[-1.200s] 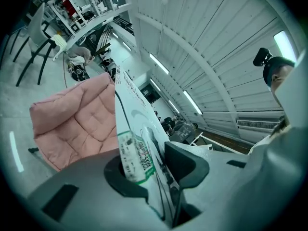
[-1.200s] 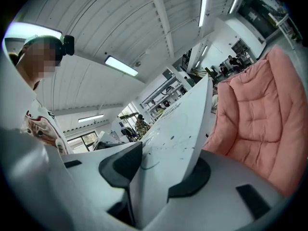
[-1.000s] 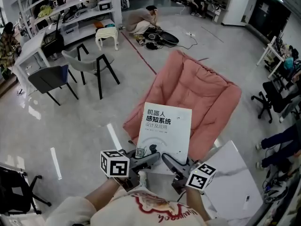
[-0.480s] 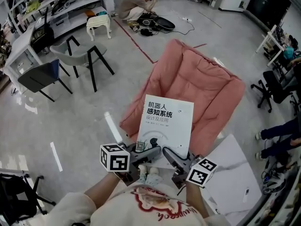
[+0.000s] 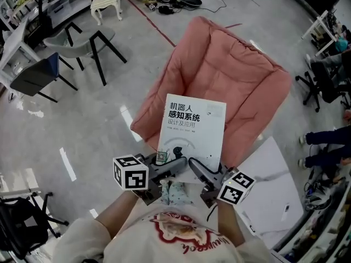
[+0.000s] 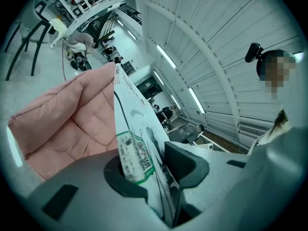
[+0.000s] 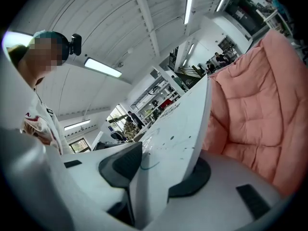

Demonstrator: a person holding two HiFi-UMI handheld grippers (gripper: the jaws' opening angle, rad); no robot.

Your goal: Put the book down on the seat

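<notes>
Glossy grey floor [image 5: 82, 125]; grey chair [image 5: 82, 40], dark chair [image 5: 34, 75], white stool [image 5: 106, 0] upper left; strip lights [image 7: 102, 67] overhead.

In the head view, the white paperback book [image 5: 191, 133] covers part of the near edge of the pink quilted seat [image 5: 230, 75]. The book's own bottom edge is hidden behind the left gripper [image 5: 176, 166] and the right gripper [image 5: 197, 167]. We cannot read the small print under its title. Left of the seat, the picture's edge cuts off a black office chair [image 5: 22, 232]. Right of the seat, it cuts off a person's blue-trousered legs [image 5: 329, 136]. In the left gripper view, the book's green-edged sticker [image 6: 132, 158] is too blurred to read.
</notes>
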